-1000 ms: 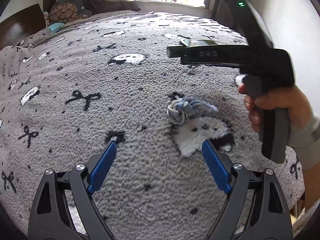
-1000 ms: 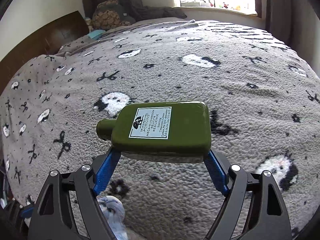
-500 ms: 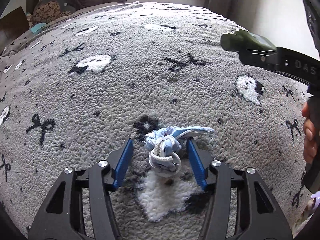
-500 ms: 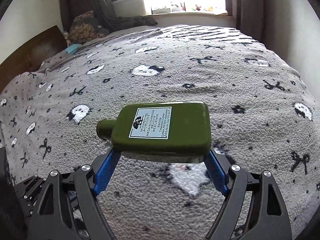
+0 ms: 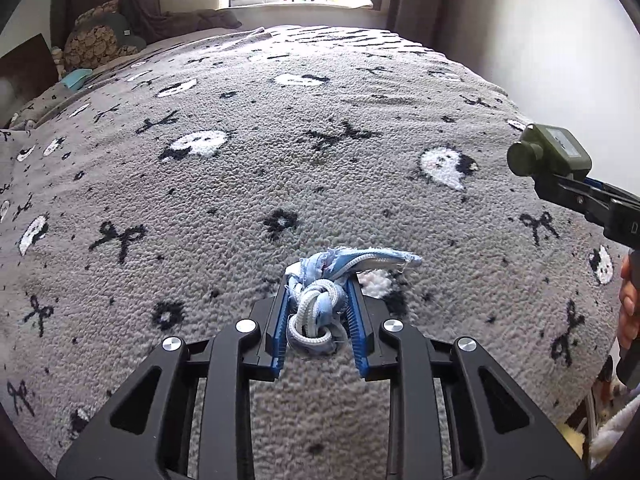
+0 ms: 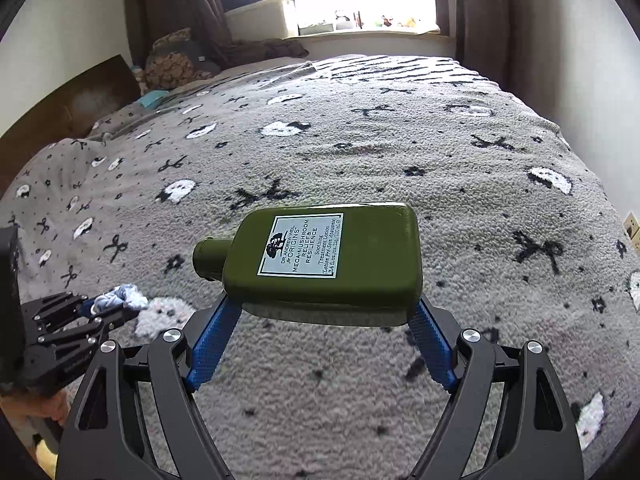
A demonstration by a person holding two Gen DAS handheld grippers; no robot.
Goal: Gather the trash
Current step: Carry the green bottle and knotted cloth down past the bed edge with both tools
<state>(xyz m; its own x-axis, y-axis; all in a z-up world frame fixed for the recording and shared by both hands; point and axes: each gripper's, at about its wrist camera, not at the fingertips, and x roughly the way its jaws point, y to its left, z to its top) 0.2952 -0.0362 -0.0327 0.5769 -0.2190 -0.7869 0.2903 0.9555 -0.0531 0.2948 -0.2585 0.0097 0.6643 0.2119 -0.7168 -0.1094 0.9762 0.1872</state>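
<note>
Risk: my left gripper [image 5: 318, 312] is closing on the knotted blue-and-white rope scrap [image 5: 320, 296], whose frayed tail could snag the fuzzy grey bed blanket [image 5: 240, 184]; my right gripper [image 6: 320, 320] clamps the green lotion bottle [image 6: 320, 256] endwise, which may pivot.

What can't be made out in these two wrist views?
- Green bottle: its underside and where the right gripper pads meet it, hidden by the bottle body in the right wrist view.
- Knotted rope scrap: its lower loop is half hidden between the left gripper fingers, whose jaws are closing on it.
- Trash container: none in either view.
- Windowsill items: too small and overexposed.
- Person's hand: cut off by the left wrist view's right edge.
</note>
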